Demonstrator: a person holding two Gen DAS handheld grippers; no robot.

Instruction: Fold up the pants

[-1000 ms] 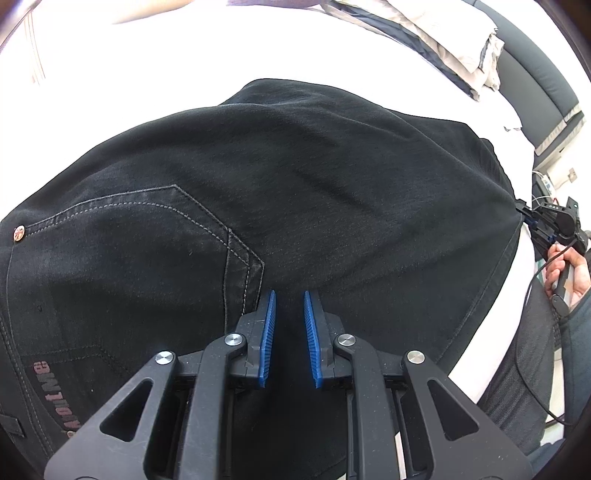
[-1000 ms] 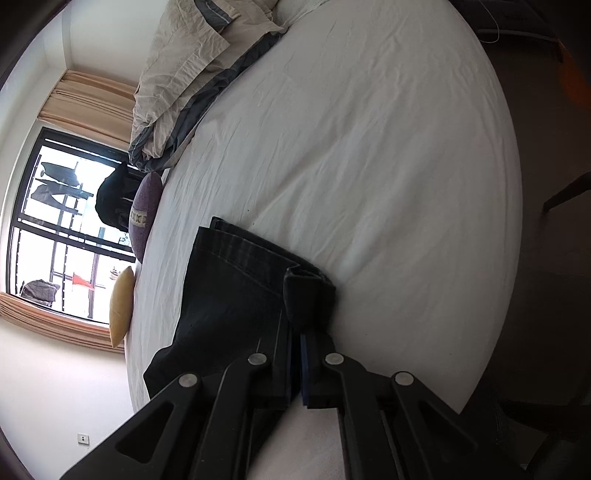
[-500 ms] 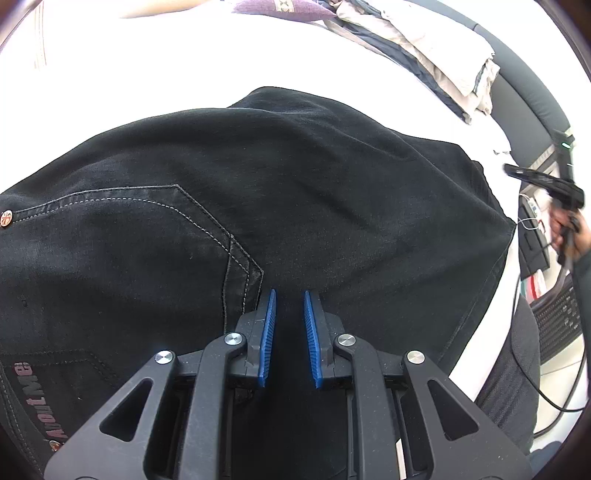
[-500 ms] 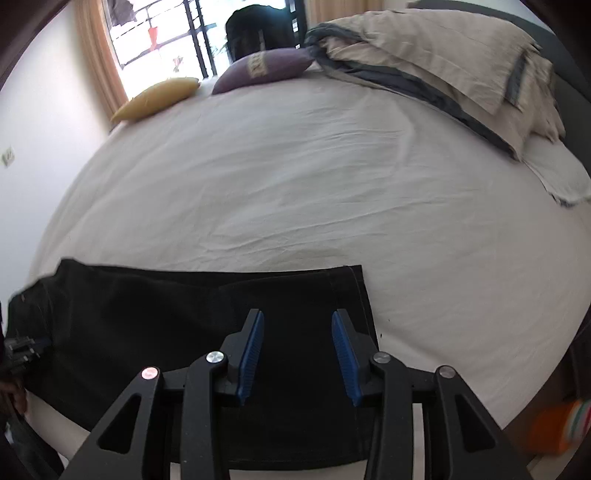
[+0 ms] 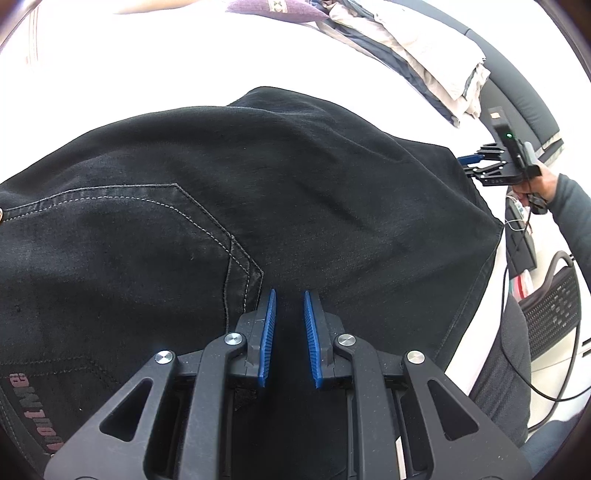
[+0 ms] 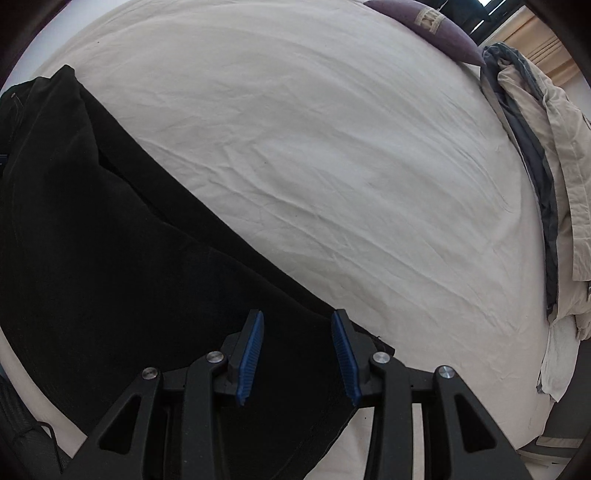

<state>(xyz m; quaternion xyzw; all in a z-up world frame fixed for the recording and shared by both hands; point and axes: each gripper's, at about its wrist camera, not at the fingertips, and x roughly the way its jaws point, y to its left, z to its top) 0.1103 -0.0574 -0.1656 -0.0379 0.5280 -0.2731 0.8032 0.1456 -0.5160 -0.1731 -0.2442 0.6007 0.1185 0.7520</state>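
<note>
Black denim pants [image 5: 295,206] lie folded lengthwise on the white bed, with a stitched back pocket [image 5: 155,236] at the left. My left gripper [image 5: 288,299] is closed to a narrow gap on a ridge of the fabric beside the pocket, and creases run out from its tips. In the right wrist view the leg end of the pants [image 6: 147,280] lies flat on the sheet. My right gripper [image 6: 297,321] hovers open over the far edge near the hem, with nothing pinched. The left wrist view shows this right gripper [image 5: 476,162] in a hand past the hem.
The white sheet [image 6: 332,166] stretches wide beyond the pants. A crumpled beige and grey duvet [image 6: 554,166] lies along the right side, with a purple cushion [image 6: 436,29] beyond it. An office chair [image 5: 550,306] and cables stand off the bed's edge at the right.
The right gripper let go of the bunched leg end, opened, rolled around and moved up and away along the hem. The leg end now lies flat. The left gripper stayed clamped.
</note>
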